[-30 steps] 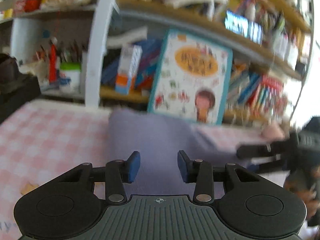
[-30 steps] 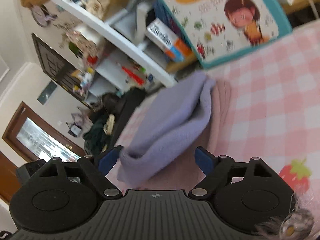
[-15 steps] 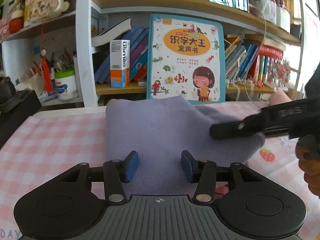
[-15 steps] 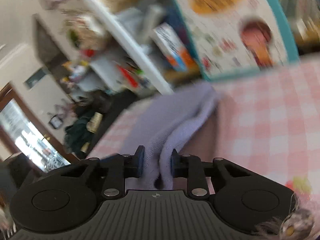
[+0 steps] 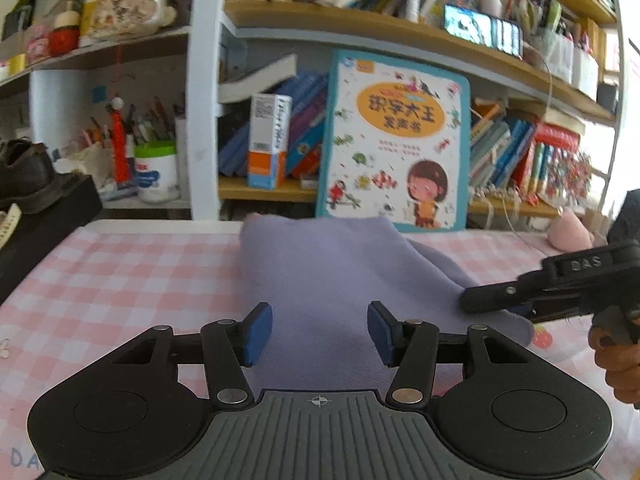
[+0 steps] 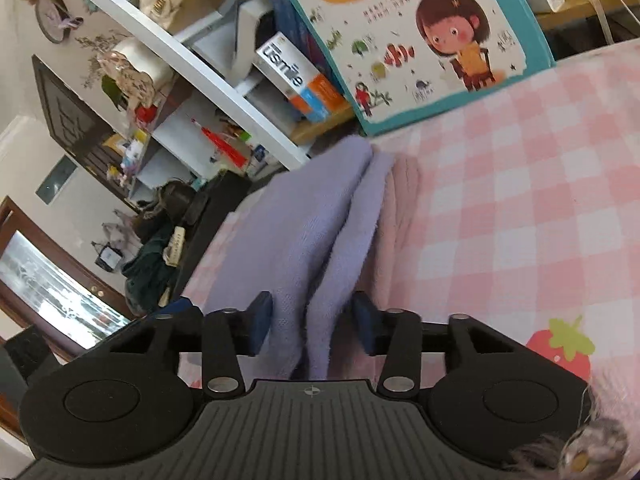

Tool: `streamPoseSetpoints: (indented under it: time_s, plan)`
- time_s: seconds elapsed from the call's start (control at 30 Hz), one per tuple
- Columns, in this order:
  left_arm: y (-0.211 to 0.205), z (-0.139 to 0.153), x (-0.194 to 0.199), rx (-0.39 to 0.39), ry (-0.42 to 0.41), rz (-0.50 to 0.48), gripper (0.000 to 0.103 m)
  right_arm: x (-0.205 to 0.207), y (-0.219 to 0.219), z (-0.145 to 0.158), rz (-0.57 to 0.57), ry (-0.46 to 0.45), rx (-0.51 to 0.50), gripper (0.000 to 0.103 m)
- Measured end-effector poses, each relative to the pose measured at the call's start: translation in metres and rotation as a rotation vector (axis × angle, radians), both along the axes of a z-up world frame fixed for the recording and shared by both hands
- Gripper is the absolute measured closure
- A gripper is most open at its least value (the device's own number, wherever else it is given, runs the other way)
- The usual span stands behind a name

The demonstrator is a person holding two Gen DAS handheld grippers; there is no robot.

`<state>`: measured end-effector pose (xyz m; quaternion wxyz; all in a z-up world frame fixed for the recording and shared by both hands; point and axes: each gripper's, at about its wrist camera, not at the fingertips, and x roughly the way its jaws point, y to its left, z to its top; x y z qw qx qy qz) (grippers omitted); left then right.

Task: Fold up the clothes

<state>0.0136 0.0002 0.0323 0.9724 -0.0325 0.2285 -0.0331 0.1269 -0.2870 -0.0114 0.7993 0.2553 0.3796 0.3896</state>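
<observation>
Our right gripper [image 6: 306, 326] pinches the lilac cloth [image 5: 340, 280] at 3 o'clock; our left gripper [image 5: 319, 330] gapes.

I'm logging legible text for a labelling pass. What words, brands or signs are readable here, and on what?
"usmile": white and orange box on the shelf.
"DAS": arm of the right gripper.
"DA": pink checked tablecloth, cut off at the frame edge.
"识字大王": orange oval on the children's book; the line beneath is blurred.
Book spines and the pen cup label: too small or blurred to read.
</observation>
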Motion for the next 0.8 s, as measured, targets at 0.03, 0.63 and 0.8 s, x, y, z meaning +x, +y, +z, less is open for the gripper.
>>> streamPoseSetpoints:
  time_s: [0.03, 0.63, 0.8]
  plan:
    - [0.003, 0.001, -0.002, -0.008, -0.009, 0.006, 0.050, 0.001, -0.002, 0.000, -0.002, 0.003, 0.022, 0.051]
    - [-0.007, -0.005, 0.014, -0.038, -0.010, -0.087, 0.064, 0.005, 0.020, 0.005, -0.015, 0.019, -0.029, 0.058]
    - [-0.013, -0.014, 0.021, 0.002, 0.032, -0.084, 0.064, -0.028, 0.039, 0.025, 0.036, -0.242, -0.208, 0.086]
